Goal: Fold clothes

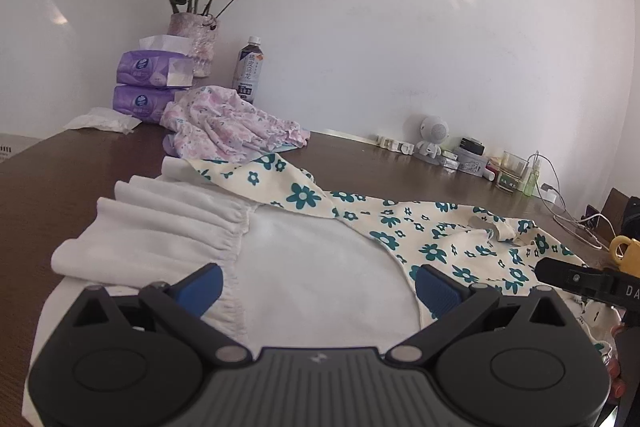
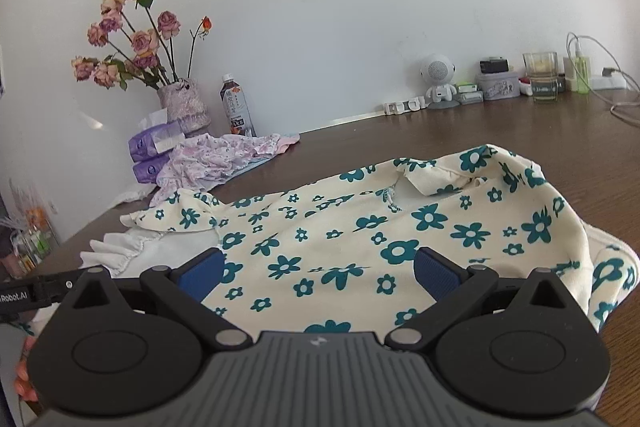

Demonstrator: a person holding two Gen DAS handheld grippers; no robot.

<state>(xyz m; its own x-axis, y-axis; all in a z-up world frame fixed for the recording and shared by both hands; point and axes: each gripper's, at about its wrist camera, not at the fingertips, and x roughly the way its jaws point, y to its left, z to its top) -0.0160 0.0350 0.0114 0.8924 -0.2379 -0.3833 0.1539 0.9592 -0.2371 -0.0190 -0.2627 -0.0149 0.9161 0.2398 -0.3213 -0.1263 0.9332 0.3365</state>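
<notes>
Lying flat on the desk [image 2: 460,131]: flowered garment [image 2: 360,227], partly over a white ruffled piece [image 1: 168,227], spread for folding. Left tool [image 1: 316,287] and right tool [image 2: 316,275] hover above it, both released, holding nothing. Pink floral clothes [image 1: 228,127] wait far left.

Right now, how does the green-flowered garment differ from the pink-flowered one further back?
The green-flowered garment is cream with bold teal flowers; the pink-flowered one is pale with small pink blossoms. The green-flowered garment lies spread out close to both grippers; the pink-flowered one sits bunched beside the tissue packs. Both rest on the brown table.
</notes>
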